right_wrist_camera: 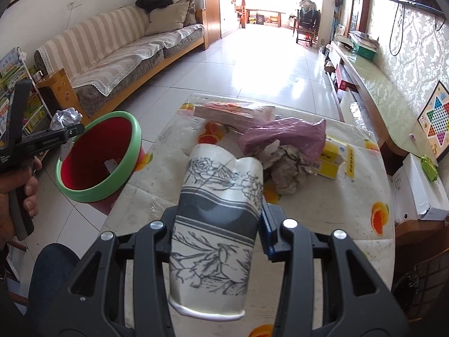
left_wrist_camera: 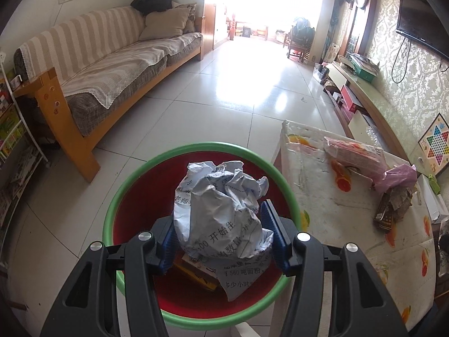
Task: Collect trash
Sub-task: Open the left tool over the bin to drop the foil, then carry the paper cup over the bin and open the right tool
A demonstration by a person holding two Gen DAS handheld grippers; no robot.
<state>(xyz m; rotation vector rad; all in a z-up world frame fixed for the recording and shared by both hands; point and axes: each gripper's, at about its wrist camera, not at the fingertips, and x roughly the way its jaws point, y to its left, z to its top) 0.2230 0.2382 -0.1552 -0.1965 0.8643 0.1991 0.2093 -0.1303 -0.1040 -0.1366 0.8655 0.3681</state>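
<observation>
Left fingers: The left gripper (left_wrist_camera: pixel 221 234) squeezes a crumpled paper ball (left_wrist_camera: pixel 221 213). Its blue fingers (left_wrist_camera: pixel 270 224) press on both sides of the ball.

Where the ball is: It hangs right over the mouth of the trash bin (left_wrist_camera: pixel 123 193), the red one with the green rim. The bin stands on the floor just beside the table (left_wrist_camera: pixel 331 219).

Right fingers: The right gripper (right_wrist_camera: pixel 216 233) hugs a squashed paper cup (right_wrist_camera: pixel 216 224) with flower drawings. The cup is off the table and up in the air, over the near part of the table.

Already in the bin: Some paper and a yellow thing lie at the bottom.

Step now: I think it is drop time for the ball.

How to do it well: Keep the ball over the middle of the red hole, not over the rim. Then let the fingers go wide so it falls straight in.

Next for the cup: Bring it over the bin too, but wait until the left gripper is out of the way so they do not bump.

Still to pick up: A pink bag (right_wrist_camera: pixel 283 134), a crumpled brown paper (right_wrist_camera: pixel 289 168) and a yellow box (right_wrist_camera: pixel 334 160) sit on the table.
</observation>
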